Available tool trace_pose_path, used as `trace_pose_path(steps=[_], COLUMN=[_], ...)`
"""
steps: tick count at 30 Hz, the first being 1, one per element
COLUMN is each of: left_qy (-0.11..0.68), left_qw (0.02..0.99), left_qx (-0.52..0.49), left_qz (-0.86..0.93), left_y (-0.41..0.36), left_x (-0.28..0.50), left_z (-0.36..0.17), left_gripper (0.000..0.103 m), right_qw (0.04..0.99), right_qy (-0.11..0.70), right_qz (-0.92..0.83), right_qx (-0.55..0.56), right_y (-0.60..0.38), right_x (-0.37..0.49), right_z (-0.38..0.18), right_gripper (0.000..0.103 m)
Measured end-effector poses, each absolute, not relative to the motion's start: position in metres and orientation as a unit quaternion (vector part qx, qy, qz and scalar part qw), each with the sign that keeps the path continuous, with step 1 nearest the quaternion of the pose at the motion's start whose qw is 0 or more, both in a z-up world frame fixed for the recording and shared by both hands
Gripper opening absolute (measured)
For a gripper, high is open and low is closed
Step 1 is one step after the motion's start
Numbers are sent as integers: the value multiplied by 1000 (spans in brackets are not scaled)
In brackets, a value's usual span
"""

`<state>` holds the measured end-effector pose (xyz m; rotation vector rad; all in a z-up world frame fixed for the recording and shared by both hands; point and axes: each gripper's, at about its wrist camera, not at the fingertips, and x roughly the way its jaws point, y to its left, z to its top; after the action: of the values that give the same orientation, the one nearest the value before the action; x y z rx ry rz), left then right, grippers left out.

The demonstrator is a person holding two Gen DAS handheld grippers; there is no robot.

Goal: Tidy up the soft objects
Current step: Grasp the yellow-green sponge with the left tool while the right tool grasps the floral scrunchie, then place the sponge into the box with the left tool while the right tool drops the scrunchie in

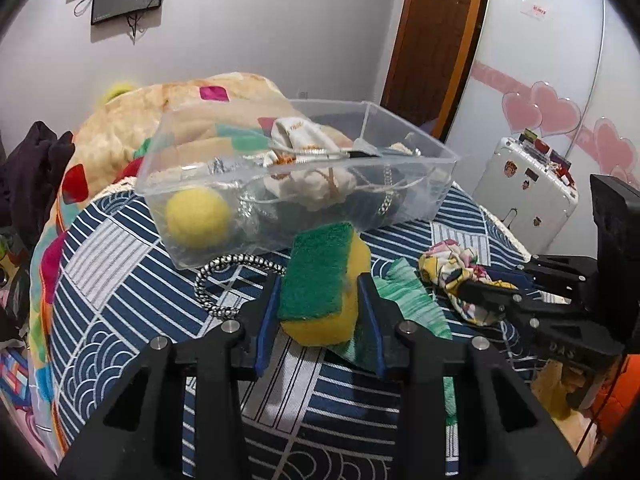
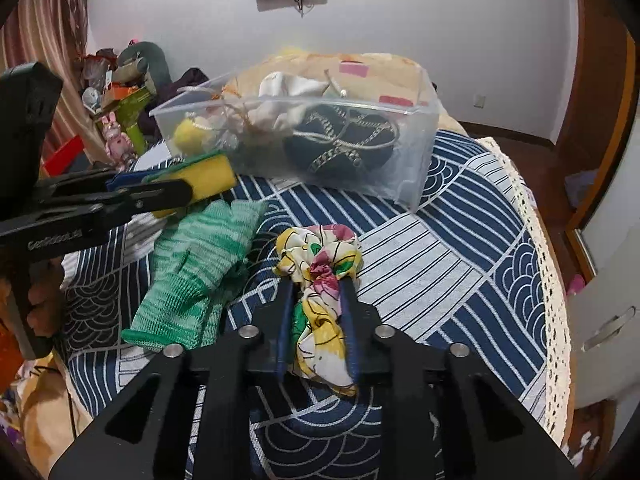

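My left gripper [image 1: 320, 280] is shut on a yellow sponge with a green scrub top [image 1: 320, 276], held just in front of the clear plastic bin [image 1: 420, 196]; the sponge also shows in the right wrist view [image 2: 200, 178]. The bin holds a yellow ball [image 1: 198, 218], a white cloth [image 1: 308, 140] and a dark chain-strapped item [image 2: 340, 144]. My right gripper [image 2: 318, 280] is shut on a floral scrunchie [image 2: 320, 256], low over the bed; the scrunchie also shows in the left wrist view [image 1: 452, 268]. A green knit glove [image 2: 200, 268] lies between the grippers.
The bed has a navy and white patterned cover [image 2: 460, 248]. A braided black-white cord [image 1: 224, 280] lies by the bin. A folded colourful quilt [image 1: 120, 140] sits behind the bin. A white suitcase [image 1: 524, 184] stands beside the bed, clutter [image 2: 120, 92] on the far side.
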<state>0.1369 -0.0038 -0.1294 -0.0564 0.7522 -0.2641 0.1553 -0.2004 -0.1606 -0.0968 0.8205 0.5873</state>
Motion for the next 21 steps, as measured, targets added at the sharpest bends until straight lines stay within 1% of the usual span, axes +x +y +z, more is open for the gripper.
trace_pose_path(steps=[5,12,18,21], left_qy=[345,297,267,254], left_qw=[930,948,958,962], left_qx=[-29,-24,-40,-40], left_qz=[-124,-114,-101,-92], left_y=[0,7,12,11], left_x=[130,124,135,146], left_z=[-114,-83,-62,-53], left_gripper=[38,38,38,38], right_qw=[886,903,922,926], right_qy=[371,331,290,283], right_qz=[276,272,258,250], right_qx=[-38,-20,-13,-2], right_y=[-207,-211,-208,-205], right_x=[156,161,176,188], right_z=[-149,-120,-97,-90], right_gripper=[17,17,17,17])
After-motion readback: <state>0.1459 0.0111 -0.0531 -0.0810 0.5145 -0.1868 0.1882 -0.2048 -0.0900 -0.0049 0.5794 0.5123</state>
